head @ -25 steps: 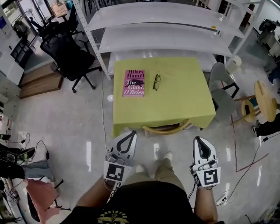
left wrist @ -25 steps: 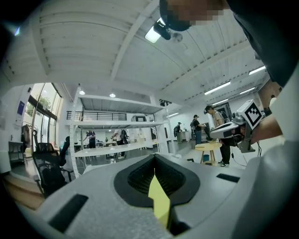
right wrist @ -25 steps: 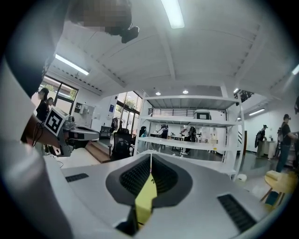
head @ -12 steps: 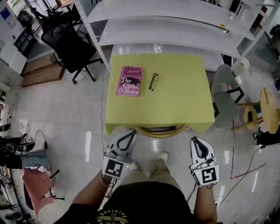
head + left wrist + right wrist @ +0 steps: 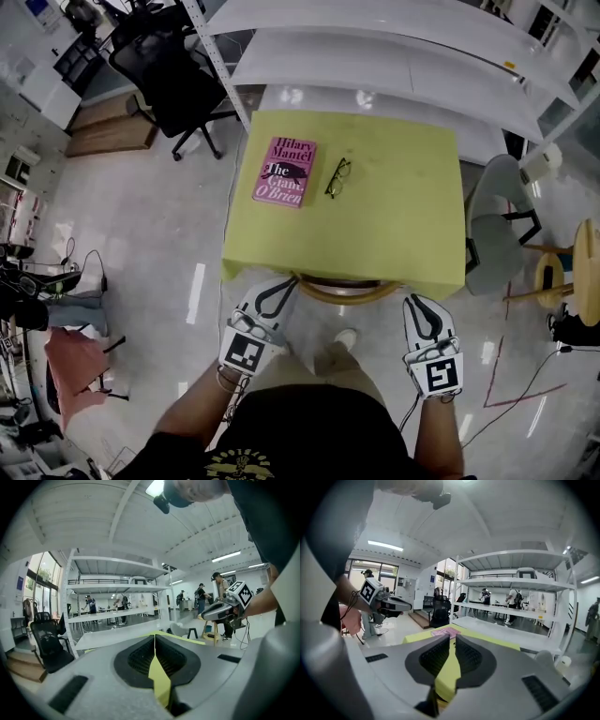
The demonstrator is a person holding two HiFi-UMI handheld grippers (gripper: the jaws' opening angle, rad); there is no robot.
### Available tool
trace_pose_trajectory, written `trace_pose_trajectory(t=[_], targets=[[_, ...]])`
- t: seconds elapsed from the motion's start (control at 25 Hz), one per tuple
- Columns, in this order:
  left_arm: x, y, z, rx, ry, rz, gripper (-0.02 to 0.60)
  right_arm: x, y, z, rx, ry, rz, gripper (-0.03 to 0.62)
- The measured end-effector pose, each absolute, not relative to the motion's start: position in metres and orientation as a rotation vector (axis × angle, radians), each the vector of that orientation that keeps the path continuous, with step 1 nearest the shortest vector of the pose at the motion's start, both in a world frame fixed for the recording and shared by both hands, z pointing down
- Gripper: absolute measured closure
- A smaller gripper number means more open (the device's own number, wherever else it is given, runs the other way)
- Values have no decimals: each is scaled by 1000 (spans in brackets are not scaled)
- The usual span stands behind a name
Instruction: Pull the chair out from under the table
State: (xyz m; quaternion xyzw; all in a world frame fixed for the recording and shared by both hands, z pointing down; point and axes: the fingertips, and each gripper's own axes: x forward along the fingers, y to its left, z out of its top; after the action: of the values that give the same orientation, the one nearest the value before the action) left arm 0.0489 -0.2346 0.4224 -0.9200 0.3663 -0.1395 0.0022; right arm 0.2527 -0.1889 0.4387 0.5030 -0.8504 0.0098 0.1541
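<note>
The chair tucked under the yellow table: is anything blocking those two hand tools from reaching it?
Nothing visible. The chair shows its curved wooden back at the near edge of the table, with the left tool and right tool close by.

Pink book (image 5: pixel 285 172) cover: "Hilary Mantel", "The Giant, O'Brien". No other legible txt.

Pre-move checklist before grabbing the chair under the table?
1. Left claw open: not ok, shut, empty.
2. Right claw open: not ok, shut, empty.
3. Curved wooden chair back reachable: ok, it shows at the yellow-green table's near edge.
4. Claws on the chair back: not ok, neither grips it.
5. Pink book and black glasses clear of the near edge: ok.
</note>
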Motion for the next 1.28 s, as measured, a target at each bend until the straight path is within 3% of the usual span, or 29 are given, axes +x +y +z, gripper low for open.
trace_pose_trajectory(t=[0.48, 0.64, 1.28], targets=[[50, -233, 505, -2867, 1027, -730, 567, 222, -209, 513, 1198, -2442, 136, 579], [49, -231, 535, -2889, 921, -826, 502, 206, -210, 540, 1142, -2405, 186, 539], [76, -228, 646, -2841, 310, -1167, 394, 203, -212, 636, 930, -2219, 312, 430]])
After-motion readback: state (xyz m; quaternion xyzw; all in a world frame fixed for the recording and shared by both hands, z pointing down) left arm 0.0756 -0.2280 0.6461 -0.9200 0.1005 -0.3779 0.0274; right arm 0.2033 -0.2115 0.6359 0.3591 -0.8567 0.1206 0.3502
